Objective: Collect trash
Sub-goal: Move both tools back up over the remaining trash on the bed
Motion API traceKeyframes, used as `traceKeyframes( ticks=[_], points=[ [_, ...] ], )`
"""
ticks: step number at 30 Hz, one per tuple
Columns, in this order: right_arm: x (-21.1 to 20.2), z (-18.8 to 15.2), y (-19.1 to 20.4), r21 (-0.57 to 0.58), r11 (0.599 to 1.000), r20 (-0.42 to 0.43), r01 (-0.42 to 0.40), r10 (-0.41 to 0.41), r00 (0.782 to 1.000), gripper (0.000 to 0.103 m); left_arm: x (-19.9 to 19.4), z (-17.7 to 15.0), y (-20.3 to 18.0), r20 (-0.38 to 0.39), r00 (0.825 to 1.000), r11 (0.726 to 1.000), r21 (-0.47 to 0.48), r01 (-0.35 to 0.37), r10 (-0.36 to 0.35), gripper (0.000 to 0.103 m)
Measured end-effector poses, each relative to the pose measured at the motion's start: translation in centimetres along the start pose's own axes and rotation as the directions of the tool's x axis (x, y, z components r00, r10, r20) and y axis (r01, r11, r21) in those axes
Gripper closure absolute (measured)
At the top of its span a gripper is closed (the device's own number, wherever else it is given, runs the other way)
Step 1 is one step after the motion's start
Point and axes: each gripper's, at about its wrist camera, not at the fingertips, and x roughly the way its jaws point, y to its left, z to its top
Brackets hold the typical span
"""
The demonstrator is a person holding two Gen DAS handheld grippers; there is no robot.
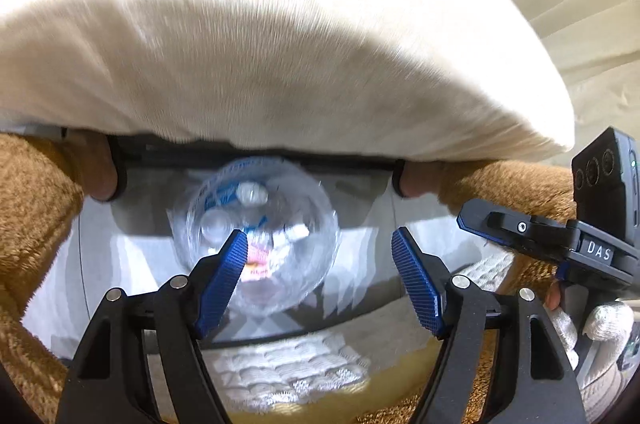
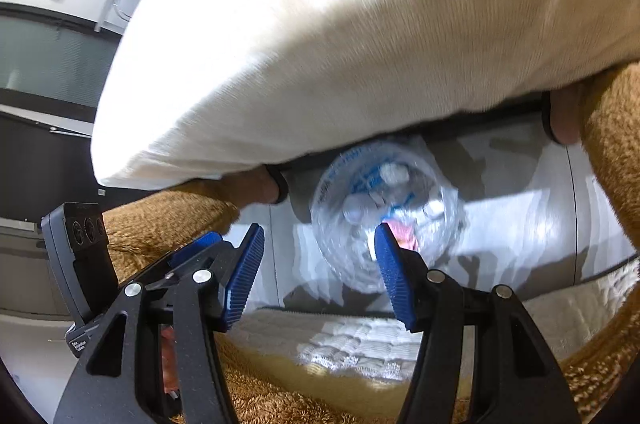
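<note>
A clear plastic trash bag [image 1: 280, 208] [image 2: 420, 224] lies open on the grey floor below both grippers. It holds white crumpled tissues, a pink wrapper and some blue print. My left gripper [image 1: 318, 244] hovers above it, open, with nothing between its blue pads [image 1: 224, 280]. My right gripper [image 2: 320, 236] hovers beside it, also open and empty. Each gripper shows in the other's view: the right gripper [image 1: 520, 228] at the right edge, the left gripper [image 2: 192, 248] at the lower left. The bag's far rim is hidden under a white cushion [image 1: 280, 64] [image 2: 360, 24].
The blurred white cushion fills the upper half of both views. Brown plush upholstery [image 1: 32, 216] [image 2: 168, 216] flanks the floor gap on both sides. A white quilted mat [image 1: 280, 372] [image 2: 360, 348] lies near the bottom. A white-gloved hand [image 1: 604, 324] grips the right tool.
</note>
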Motion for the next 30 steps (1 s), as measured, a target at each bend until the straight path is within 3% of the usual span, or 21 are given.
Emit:
traceKeyframes(
  ticks=[4,9,16,23,27,30],
  points=[
    [-2.4,-0.6,0.7,-0.062,0.998,0.095,0.018,-0.013,0.995,0.046,-2.3,-0.3,-0.3,0.095,0.995,0.999,0.018,0.028,-0.03,0.03],
    [-4.9,-1.2,1.2,-0.127,0.992,0.191,0.017,0.008,0.982,0.046,-5.3,-1.0,-0.8,0.216,0.974,0.997,0.051,0.05,-0.06,0.03],
    [-8.9,-2.5,2.1,-0.227,0.972,0.353,0.062,0.023,0.935,0.046,-8.6,-1.6,-1.6,0.348,0.933,0.993,0.099,0.062,-0.093,0.03],
    [-12.0,-3.1,2.9,-0.277,0.957,0.432,0.086,0.044,0.901,0.046,-10.2,-1.9,-1.1,0.384,0.908,0.985,0.109,0.137,-0.169,0.03],
    [-13.2,-2.1,3.0,-0.286,0.954,0.435,0.09,0.046,0.899,0.046,-11.2,-1.4,-0.6,0.407,0.89,0.979,0.104,0.177,-0.204,0.03],
    [-13.9,-0.5,3.4,-0.306,0.945,0.442,0.114,0.035,0.896,0.046,-11.5,-0.4,-0.3,0.411,0.887,0.977,0.087,0.194,-0.212,0.03]
  ],
)
